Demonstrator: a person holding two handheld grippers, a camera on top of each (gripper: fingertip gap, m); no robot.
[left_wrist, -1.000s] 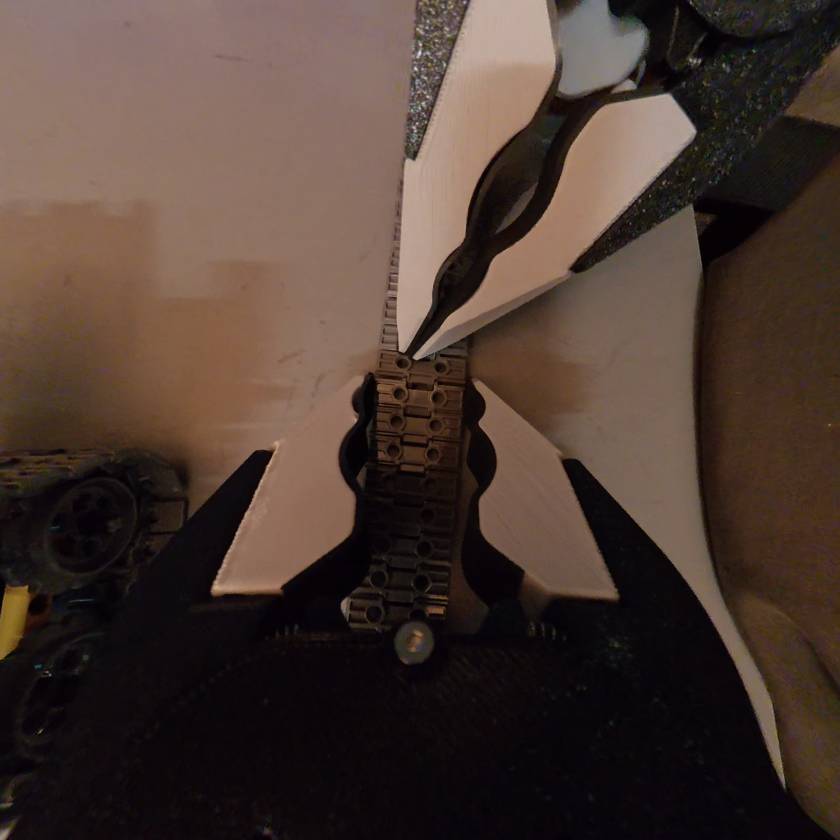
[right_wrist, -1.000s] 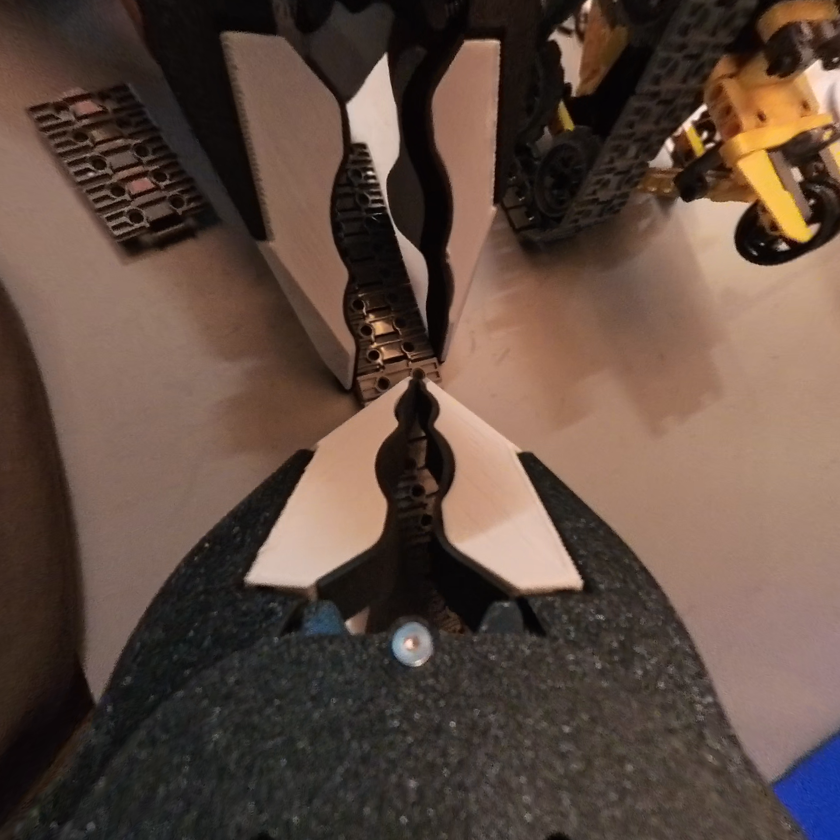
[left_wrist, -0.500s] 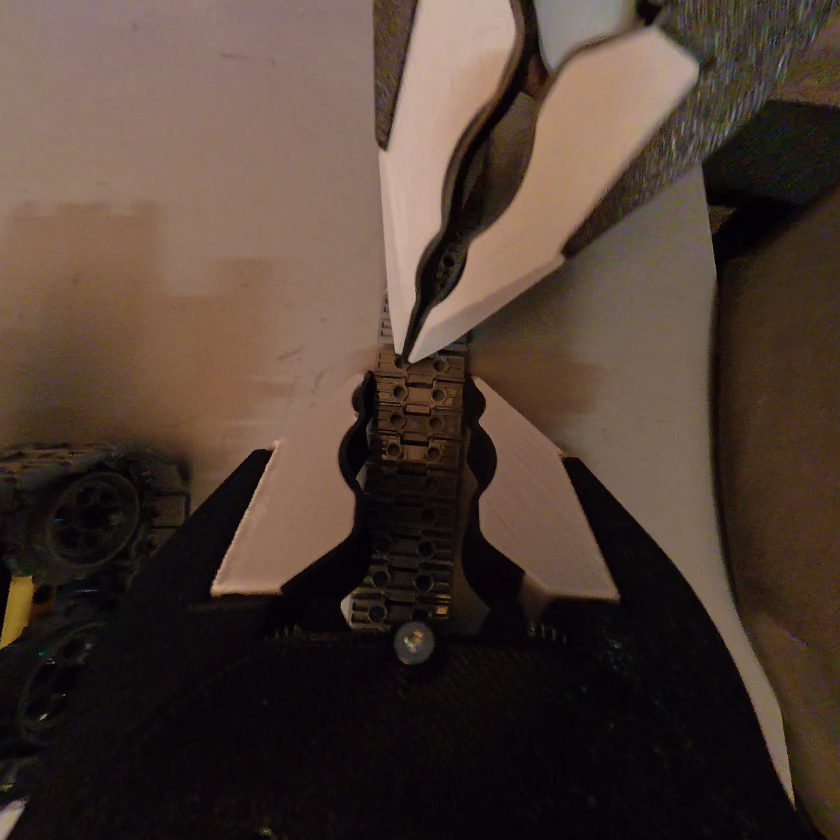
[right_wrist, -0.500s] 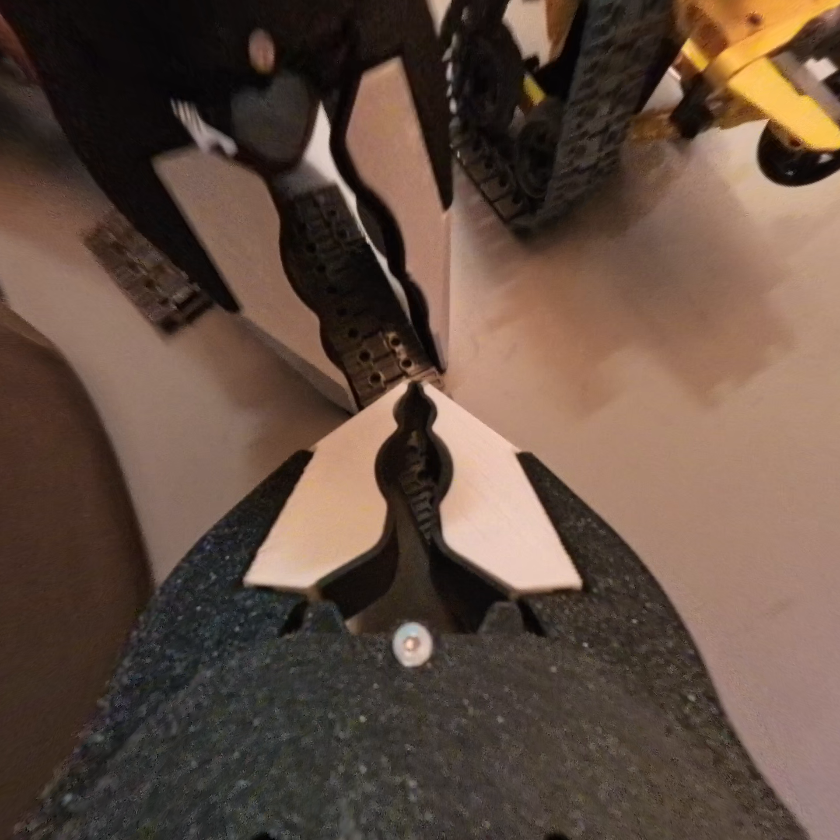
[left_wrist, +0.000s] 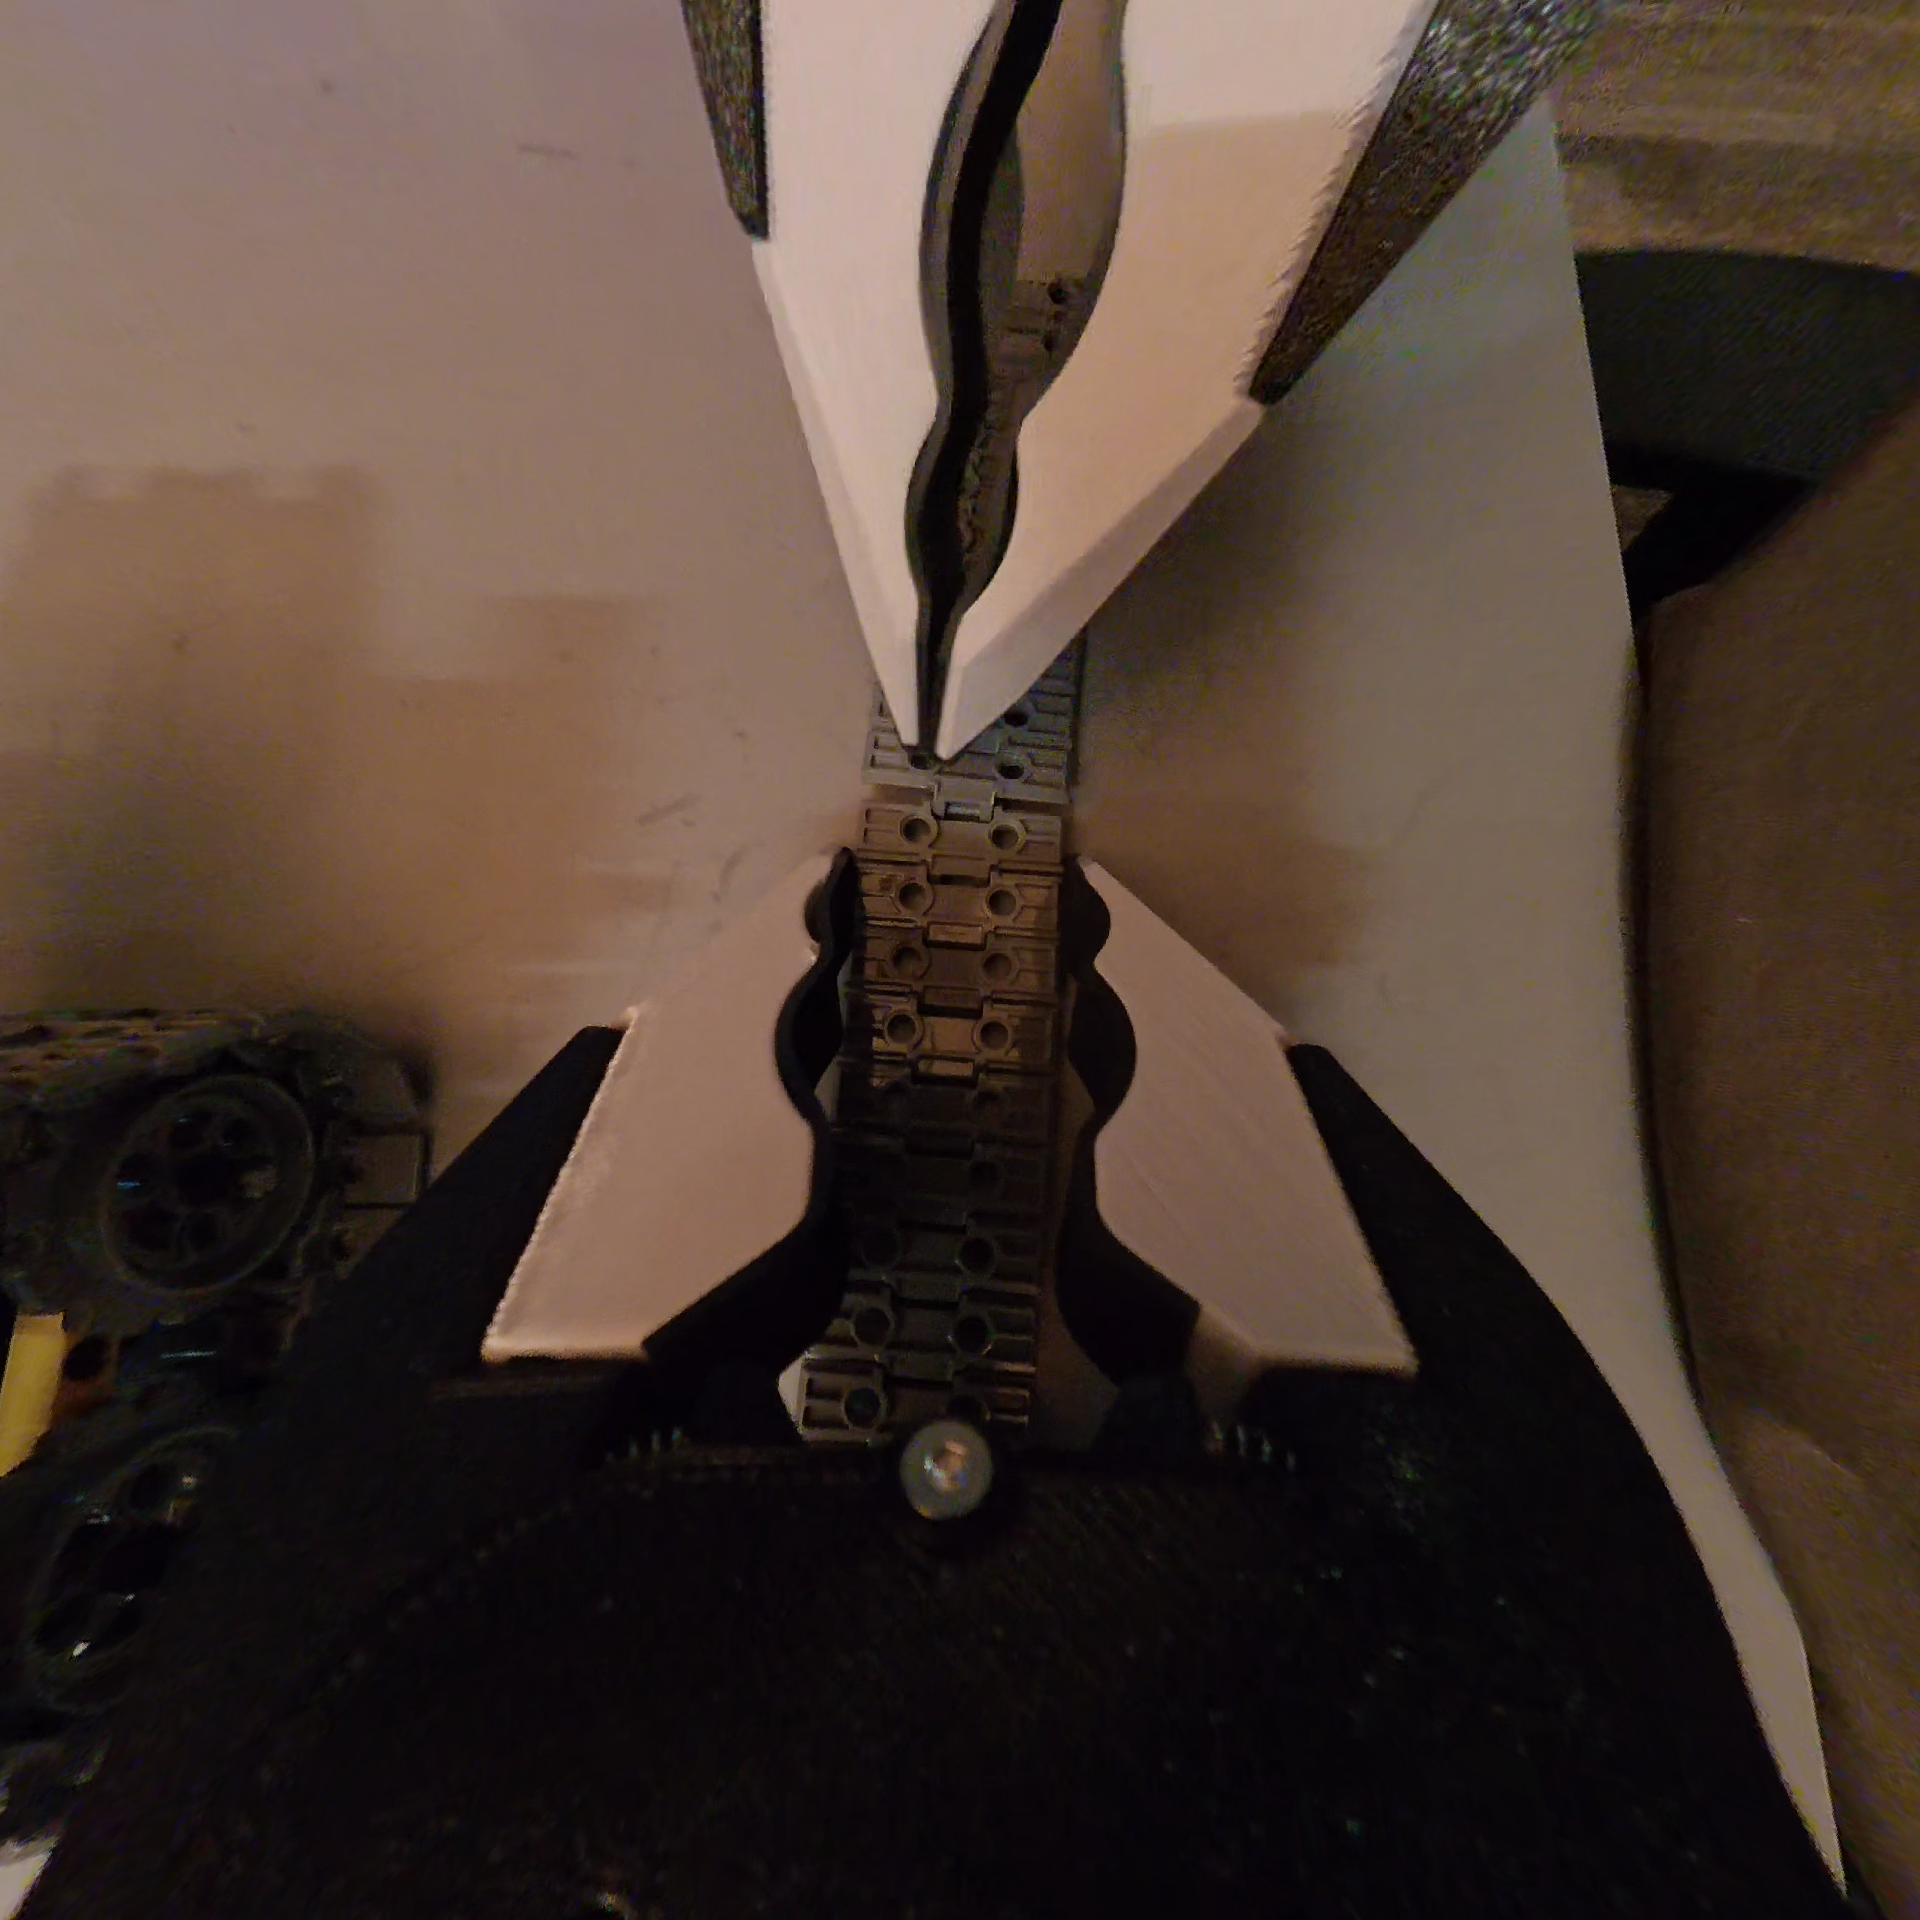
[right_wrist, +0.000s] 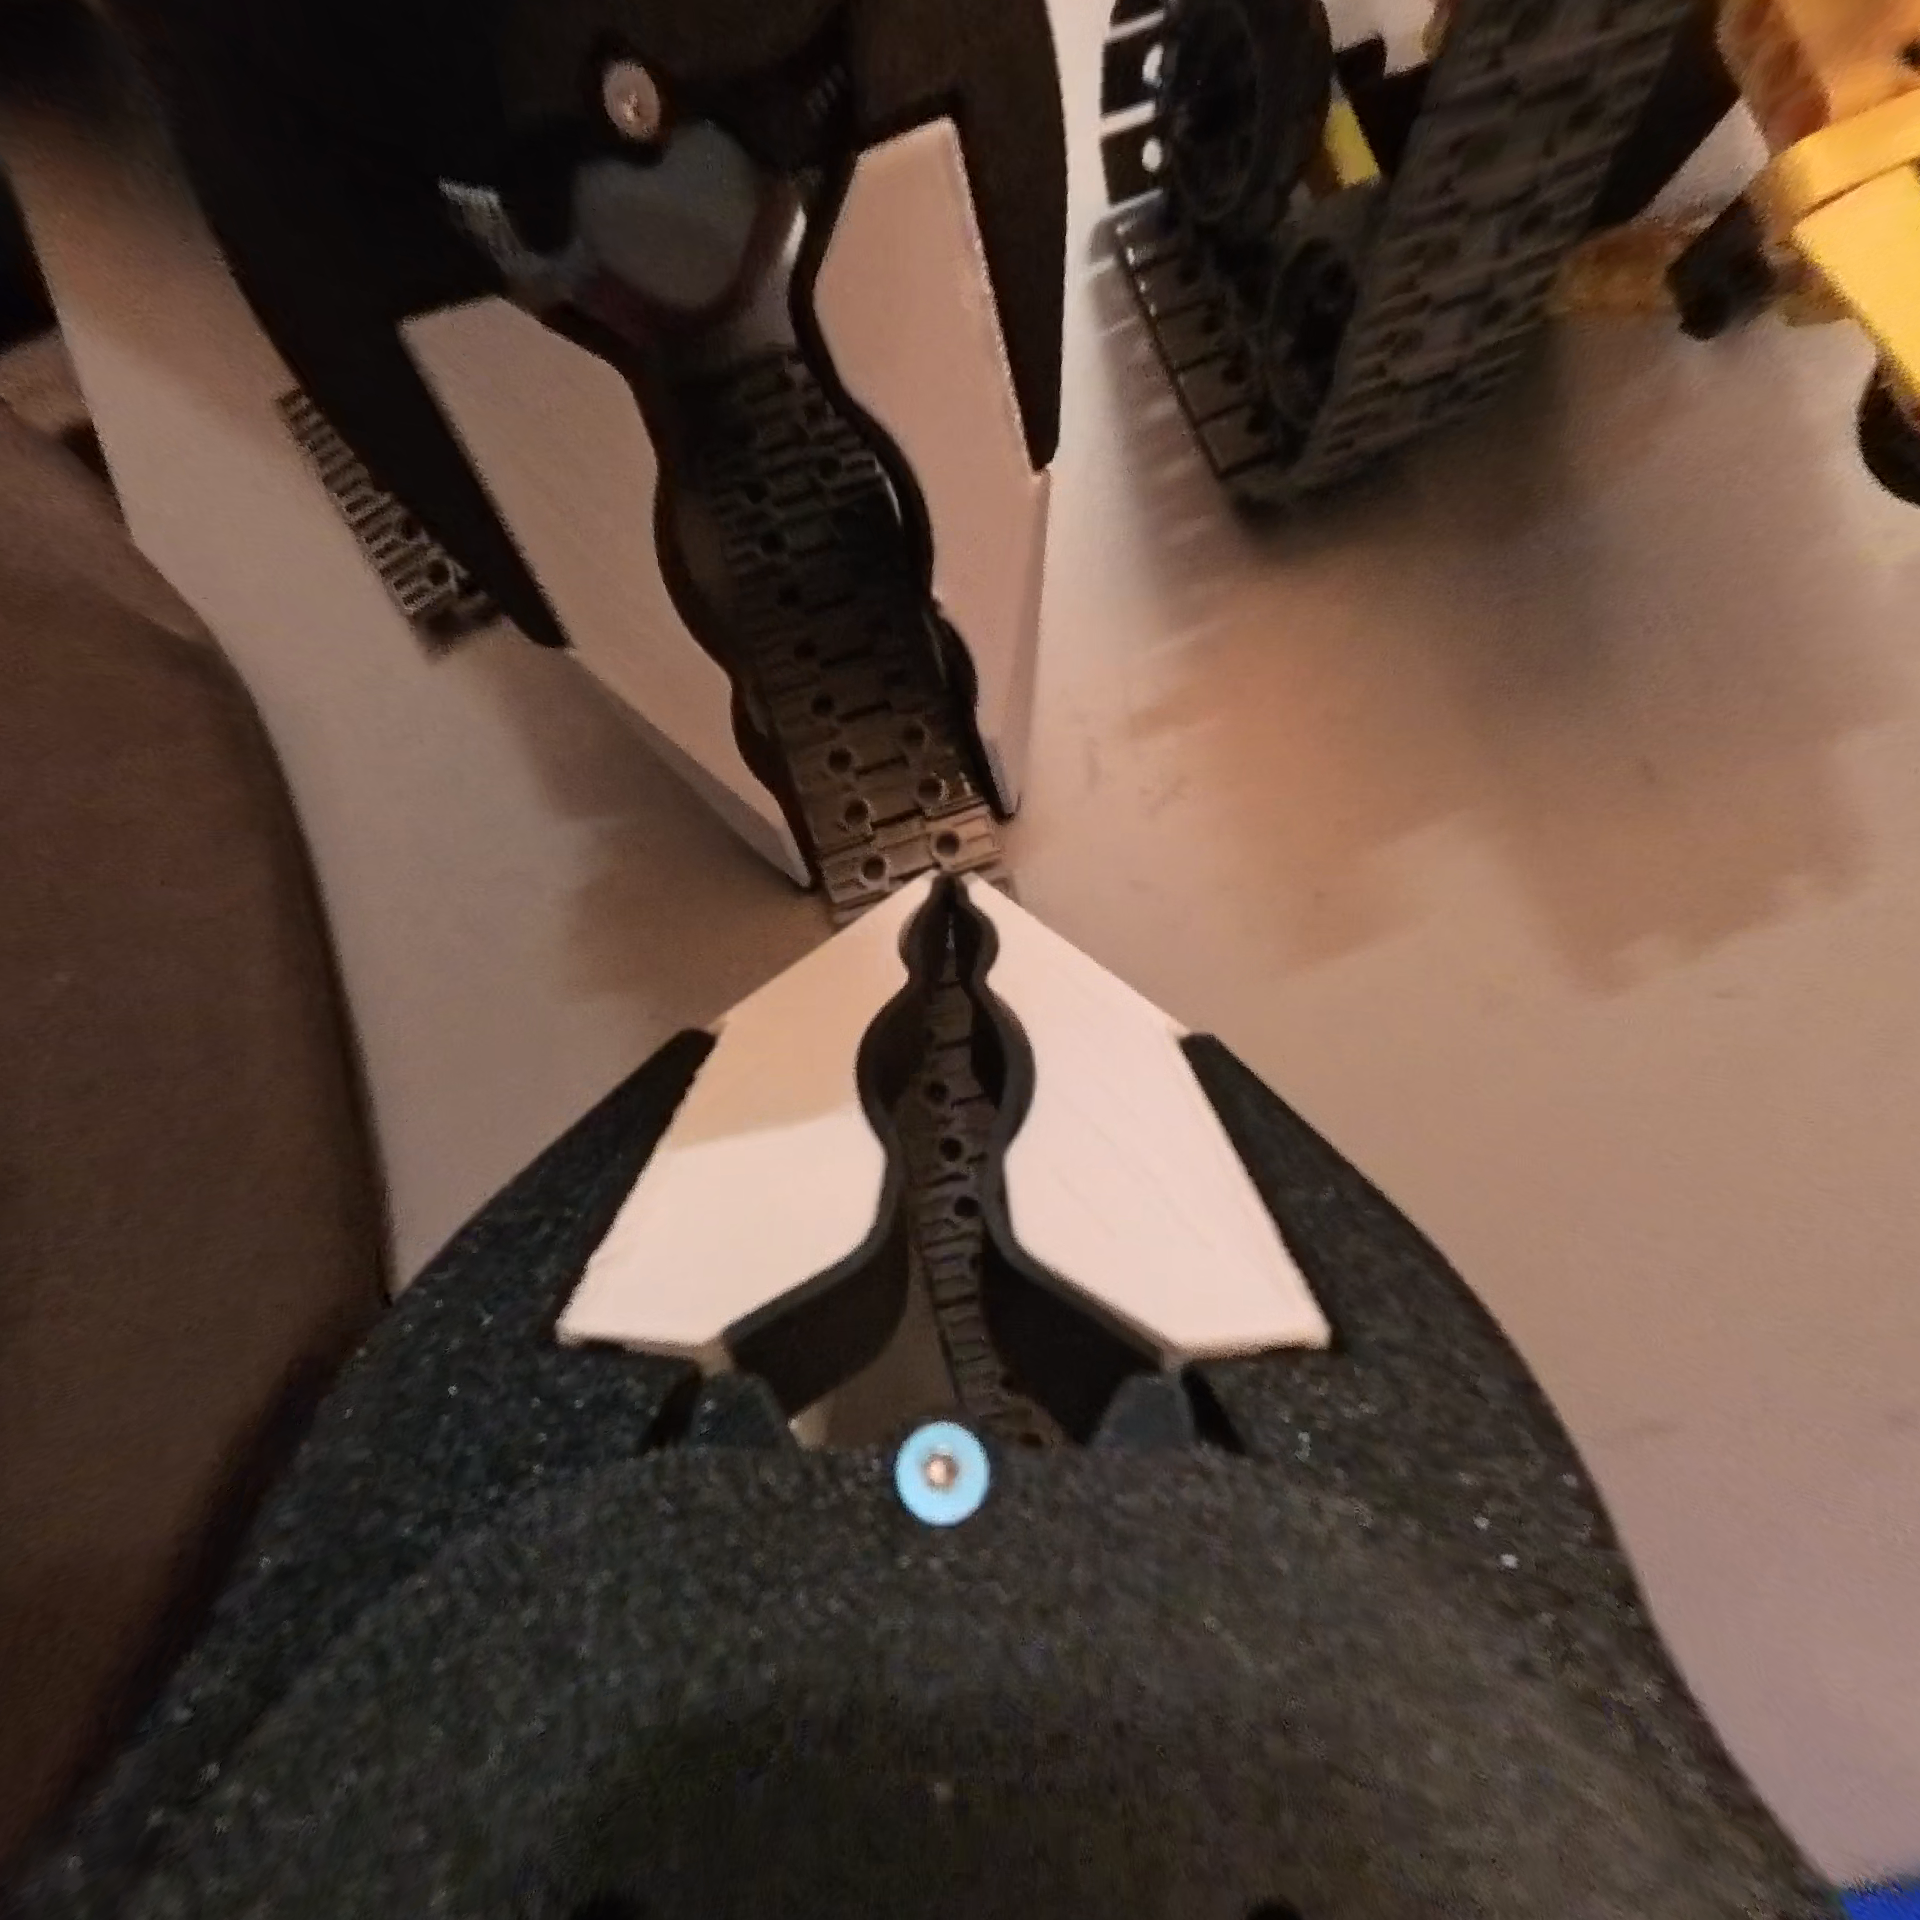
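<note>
The right gripper (left_wrist: 930, 743) now stands more upright over the left gripper (left_wrist: 956, 883), exposing more tread strip (left_wrist: 951, 1039) links between them.

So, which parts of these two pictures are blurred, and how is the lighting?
Left wrist view: warm dim light; the track strip in the left gripper is sharp, the right gripper slightly smeared. Right wrist view: motion blur on the yellow tracked vehicle; soft shadows on the table.

A strip of dark grey plastic tread links (left_wrist: 956, 1039), each link with two round holes, runs flat from six o'clock to twelve o'clock between the white fingers of the left gripper (left_wrist: 958, 873), its far end pinched edge-on in the right gripper (right_wrist: 951, 883).
</note>
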